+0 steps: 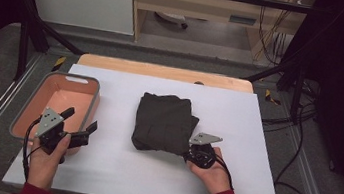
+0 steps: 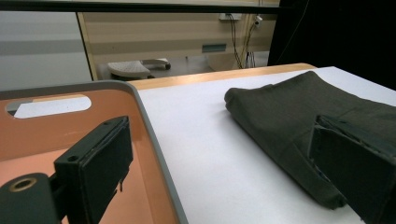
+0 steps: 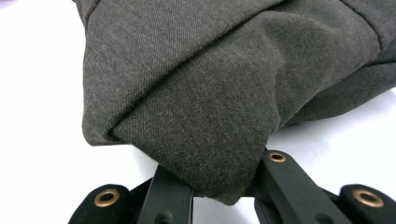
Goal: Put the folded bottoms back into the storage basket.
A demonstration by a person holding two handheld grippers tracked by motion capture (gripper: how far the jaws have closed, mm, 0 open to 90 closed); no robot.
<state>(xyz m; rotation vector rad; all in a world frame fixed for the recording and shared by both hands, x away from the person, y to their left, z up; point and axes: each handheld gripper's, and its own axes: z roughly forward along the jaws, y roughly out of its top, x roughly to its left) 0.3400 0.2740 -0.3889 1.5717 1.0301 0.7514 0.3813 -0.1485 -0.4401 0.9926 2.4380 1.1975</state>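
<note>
A dark grey folded cloth [image 1: 164, 121] lies in the middle of the white tabletop [image 1: 242, 121]. My right gripper [image 1: 192, 150] is at its near right corner, shut on that corner. In the right gripper view the cloth [image 3: 210, 93] bulges out from between the two black jaws of that gripper [image 3: 224, 191]. My left gripper [image 1: 79, 120] is open over the near right rim of the pink tray [image 1: 94, 102], with nothing between its jaws. In the left gripper view its jaws [image 2: 224, 163] stand wide apart, the tray [image 2: 154, 140] at left and the cloth [image 2: 280, 107] at right.
The pink tray with a grey rim stands at the table's left side. A wooden strip [image 1: 163, 70] runs along the far edge of the table. Black frame bars and cables [image 1: 300, 144] flank the table.
</note>
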